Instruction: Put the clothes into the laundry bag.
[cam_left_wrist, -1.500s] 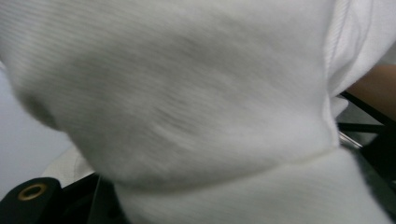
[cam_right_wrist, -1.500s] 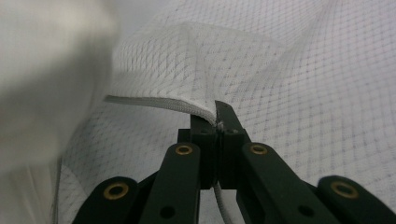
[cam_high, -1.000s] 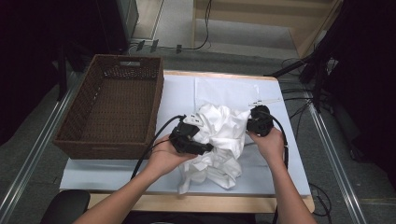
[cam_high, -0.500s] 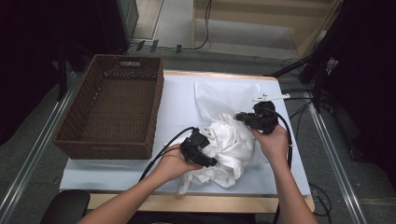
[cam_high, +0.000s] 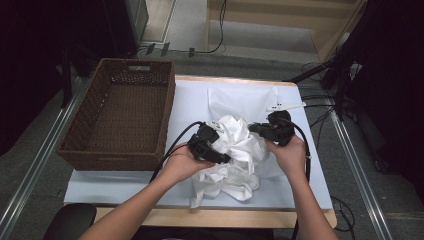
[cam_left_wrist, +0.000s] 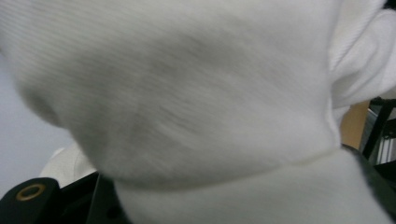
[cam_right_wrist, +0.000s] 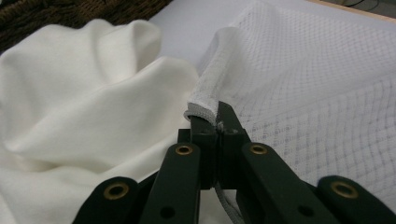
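- Your left gripper (cam_high: 216, 152) is buried in the white garment (cam_high: 235, 150), so from the high view its tips are covered by cloth; in the left gripper view the fabric (cam_left_wrist: 187, 93) sits pressed close against the camera, blurred, with only black corners of the tool at the bottom edge. The cloth bunches over and between the jaws there, so it reads as a hold on a thick wad of garment with the jaws partly apart.
- Your right gripper (cam_right_wrist: 211, 122) is clamped tight on the hemmed edge of the white mesh bag (cam_right_wrist: 317, 93); the jaws meet on that rim with no gap showing.
- How far the garment reaches inside the bag you cannot make out from above, since folds and your hands (cam_high: 287, 150) cover the opening.
- The garment is soft, off-white, crumpled into a heap, with a loose end trailing toward the near edge of the table (cam_high: 125, 182).
- It lies on the pale sheet at mid-table, just right of the brown wicker basket (cam_high: 120, 115), and the mesh bag spreads flat behind it.
- In the right gripper view the garment (cam_right_wrist: 93, 102) lies just beside the lifted bag rim.
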